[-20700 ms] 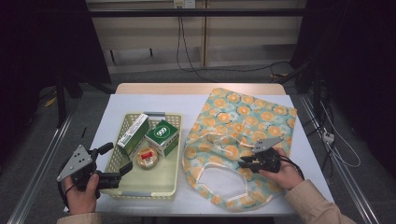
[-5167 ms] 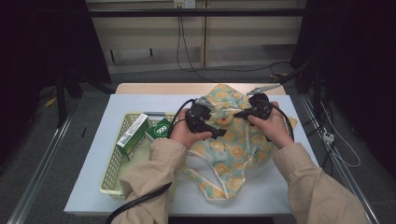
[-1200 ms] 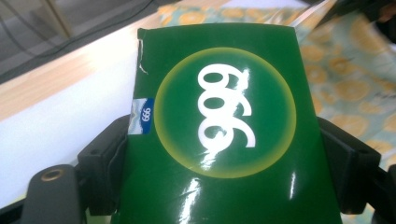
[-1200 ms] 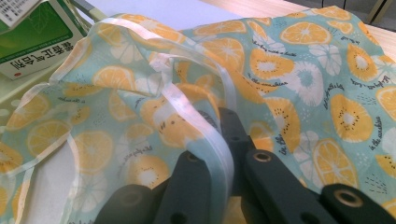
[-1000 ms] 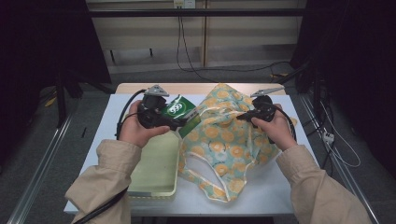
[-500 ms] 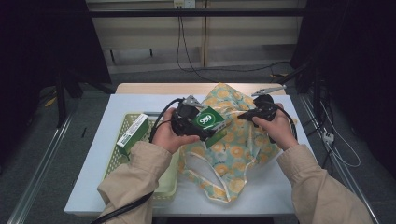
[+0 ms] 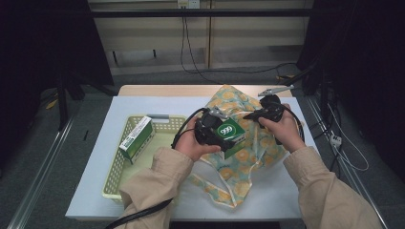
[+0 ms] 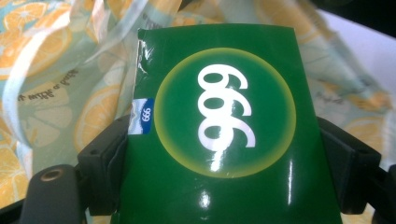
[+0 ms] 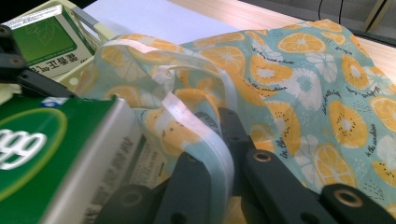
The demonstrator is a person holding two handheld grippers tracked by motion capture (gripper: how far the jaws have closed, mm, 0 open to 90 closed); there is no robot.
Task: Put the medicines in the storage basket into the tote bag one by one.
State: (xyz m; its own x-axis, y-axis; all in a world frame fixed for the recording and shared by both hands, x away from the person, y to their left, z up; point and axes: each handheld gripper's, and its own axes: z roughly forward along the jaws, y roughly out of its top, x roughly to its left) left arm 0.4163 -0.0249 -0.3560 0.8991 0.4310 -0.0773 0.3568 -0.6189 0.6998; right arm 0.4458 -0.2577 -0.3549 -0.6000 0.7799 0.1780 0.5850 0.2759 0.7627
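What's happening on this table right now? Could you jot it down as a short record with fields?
Left gripper: shut on the green 999 box, holding it over the bag
Right gripper: shut on the bag's pale edge band
Bag: orange-slice print bag on the white table, its edge lifted by the right gripper
Basket: yellow basket to the bag's left
In basket: green-and-white box

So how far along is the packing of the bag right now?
Partly done, it seems. In hand: the left tool grips the green box at the bag, whose rim the right tool pinches open. Left: the other box lies in the basket.
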